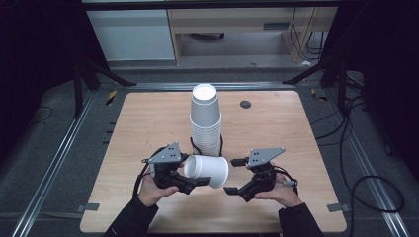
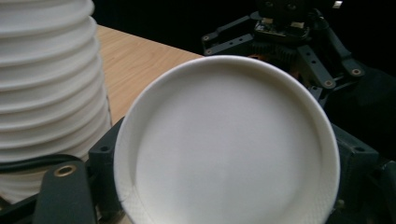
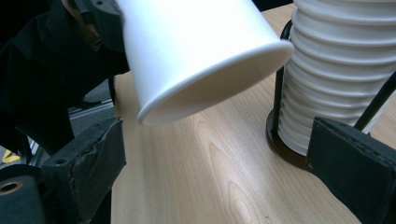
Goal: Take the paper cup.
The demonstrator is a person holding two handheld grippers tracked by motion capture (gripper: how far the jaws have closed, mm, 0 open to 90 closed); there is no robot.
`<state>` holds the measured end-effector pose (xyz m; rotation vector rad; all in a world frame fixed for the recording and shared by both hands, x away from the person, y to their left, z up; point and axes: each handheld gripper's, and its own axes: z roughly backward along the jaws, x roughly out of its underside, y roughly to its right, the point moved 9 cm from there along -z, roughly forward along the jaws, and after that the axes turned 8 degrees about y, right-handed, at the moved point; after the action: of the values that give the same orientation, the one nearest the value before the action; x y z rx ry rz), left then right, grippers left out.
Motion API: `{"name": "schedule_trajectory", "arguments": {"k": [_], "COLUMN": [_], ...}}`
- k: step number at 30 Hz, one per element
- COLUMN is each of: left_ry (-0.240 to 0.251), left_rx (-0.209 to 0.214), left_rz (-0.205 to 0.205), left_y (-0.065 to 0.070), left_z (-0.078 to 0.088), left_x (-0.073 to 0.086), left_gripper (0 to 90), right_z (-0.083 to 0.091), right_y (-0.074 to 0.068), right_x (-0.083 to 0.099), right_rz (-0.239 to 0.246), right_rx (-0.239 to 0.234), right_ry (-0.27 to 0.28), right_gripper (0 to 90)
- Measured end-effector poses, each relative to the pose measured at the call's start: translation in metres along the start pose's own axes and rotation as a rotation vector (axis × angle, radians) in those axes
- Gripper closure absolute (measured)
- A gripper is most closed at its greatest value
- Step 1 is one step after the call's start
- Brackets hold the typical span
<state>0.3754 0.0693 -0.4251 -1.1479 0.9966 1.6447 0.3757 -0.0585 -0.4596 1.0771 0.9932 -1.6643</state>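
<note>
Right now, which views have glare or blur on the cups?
High view: the cup stack top is blown out white, surroundings dark. Left gripper view: the held cup sits close and soft, its base evenly lit. Right gripper view: that cup's wall glares, wood grain stays sharp.

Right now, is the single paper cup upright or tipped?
Tipped: the paper cup lies sideways in the left gripper, its rim facing the right gripper.

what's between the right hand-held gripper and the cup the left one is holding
Nothing visible. The right hand-held gripper is open beside the single cup, which lies sideways in the left hand-held gripper. Between them is bare table. The cup stack stands behind, off that line.
</note>
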Motion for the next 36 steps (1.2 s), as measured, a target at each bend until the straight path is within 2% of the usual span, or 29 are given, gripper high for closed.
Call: {"name": "schedule_trajectory", "arguments": {"k": [7,13,20,33,36], "left_ry": [0.007,-0.004,0.007,0.030,0.040], "left_rx": [0.026,0.044,0.058,0.093,0.112], "left_rz": [0.003,-0.001,-0.007,-0.006,-0.001], "left_y": [0.003,0.008,0.012,0.019,0.021], "left_z": [-0.004,-0.008,-0.012,-0.016,-0.016], "left_x": [-0.001,-0.001,-0.003,-0.006,-0.007], "left_gripper": [19.7,19.7,19.7,19.8,19.8], "right_z": [-0.005,-0.010,-0.011,-0.017,-0.018], "right_y": [-0.005,-0.007,-0.010,-0.012,-0.014], "right_x": [0.004,0.006,0.004,0.004,0.003], "right_rz": [-0.008,-0.009,-0.011,-0.016,-0.019], "right_rx": [-0.045,-0.060,-0.081,-0.102,-0.117], "right_ry": [-0.011,-0.015,0.003,0.005,0.015], "right_gripper": [4.4,4.6,4.8,4.7,5.3]}}
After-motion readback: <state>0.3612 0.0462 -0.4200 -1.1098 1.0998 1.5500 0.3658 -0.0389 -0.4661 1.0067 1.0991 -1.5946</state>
